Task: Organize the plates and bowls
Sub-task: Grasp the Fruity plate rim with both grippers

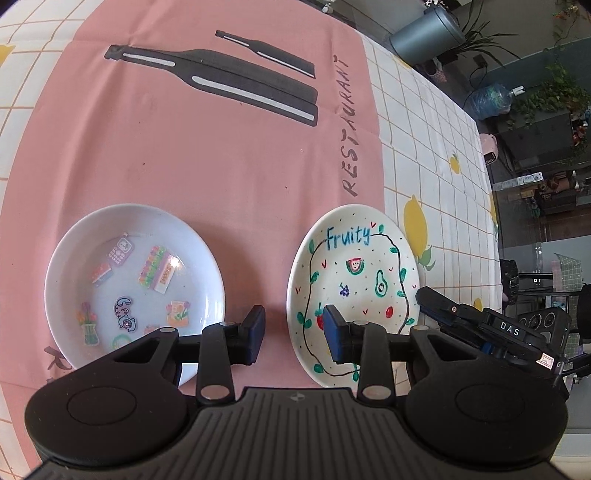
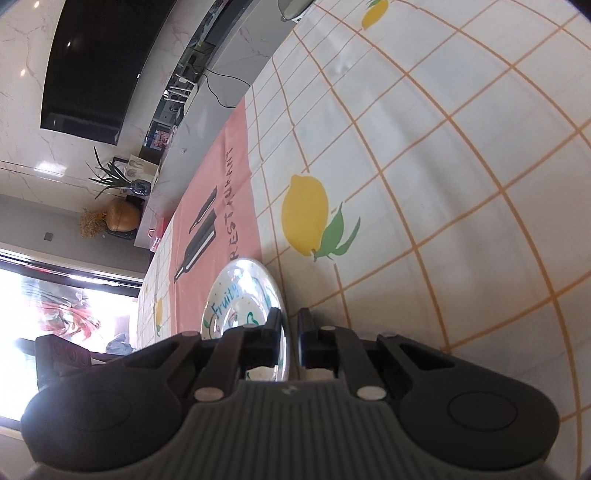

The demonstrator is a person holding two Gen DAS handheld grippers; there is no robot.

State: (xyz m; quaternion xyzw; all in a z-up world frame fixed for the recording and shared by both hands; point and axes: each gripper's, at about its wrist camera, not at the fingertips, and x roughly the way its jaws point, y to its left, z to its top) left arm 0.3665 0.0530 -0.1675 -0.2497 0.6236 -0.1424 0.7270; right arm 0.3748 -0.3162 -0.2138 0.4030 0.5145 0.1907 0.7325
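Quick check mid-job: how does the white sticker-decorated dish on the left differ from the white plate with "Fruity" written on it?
1. The sticker-decorated dish carries separate colourful stickers; the "Fruity" plate has hand-drawn fruit, a looping vine and blue lettering.
2. The sticker dish looks deeper, bowl-like; the Fruity plate looks shallower.
3. The right gripper straddles the Fruity plate's rim, jaws not visibly closed; the sticker dish is untouched, and the left gripper hangs open between both.

Both are round, white and sit on the pink cloth.

You're in a home, at a dining table in a living room. The tablecloth [image 2: 443, 155] has a lemon print, a pink mat [image 1: 221, 147] reads "RESTAURANT", and around you stand a wall TV [image 2: 99, 62], houseplants [image 1: 546, 88], a water jug [image 1: 491, 99] and a bin [image 1: 424, 33].
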